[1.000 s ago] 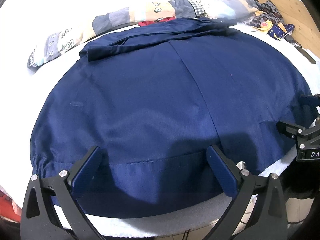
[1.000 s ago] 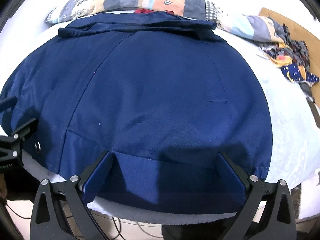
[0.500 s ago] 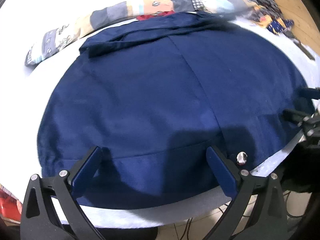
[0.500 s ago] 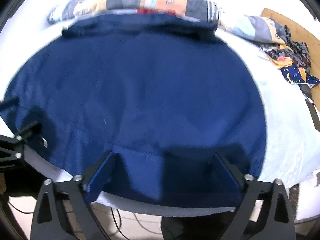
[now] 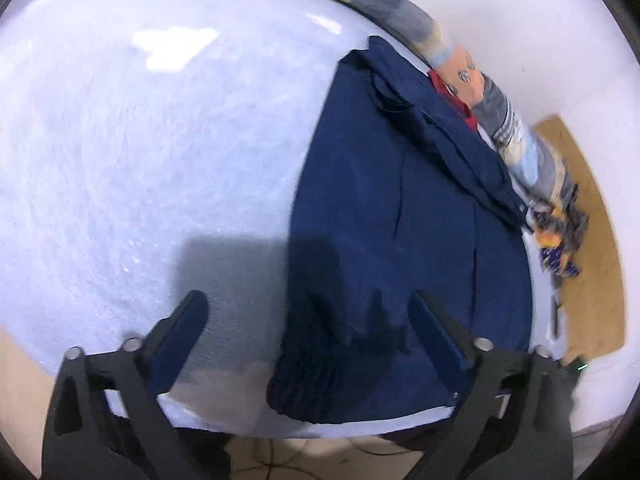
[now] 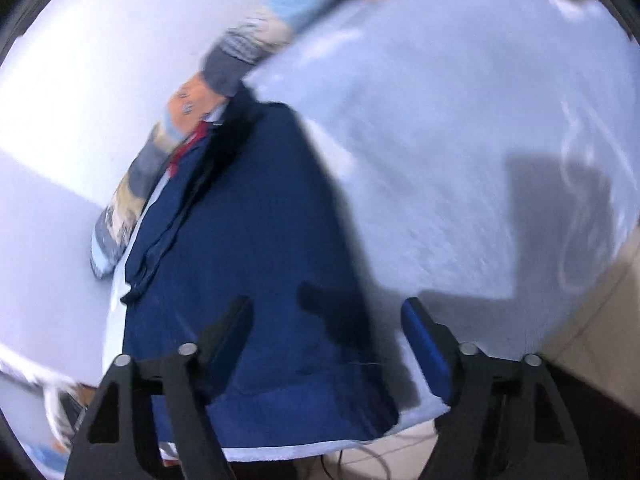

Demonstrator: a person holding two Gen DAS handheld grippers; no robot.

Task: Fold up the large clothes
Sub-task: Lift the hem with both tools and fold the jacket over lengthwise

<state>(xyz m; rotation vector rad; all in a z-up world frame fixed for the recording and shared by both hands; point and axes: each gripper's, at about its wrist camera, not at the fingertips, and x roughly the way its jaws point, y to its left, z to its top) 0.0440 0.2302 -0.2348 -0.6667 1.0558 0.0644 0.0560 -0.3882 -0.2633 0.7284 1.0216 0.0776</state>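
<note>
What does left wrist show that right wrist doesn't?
Left wrist only: the wooden board, a patterned cloth pile beside it, and the left gripper, jaws closing across the garment's edge, nothing pinched. Right wrist only: the right gripper, jaws closing over the opposite edge, also unpinched. Both: the navy garment spread on the white cover, and the patchwork roll behind it.

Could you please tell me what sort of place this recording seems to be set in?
Probably a domestic bedroom: a navy blue jacket lies spread on a white fluffy bed cover, with a rolled patchwork quilt along the far edge.
</note>
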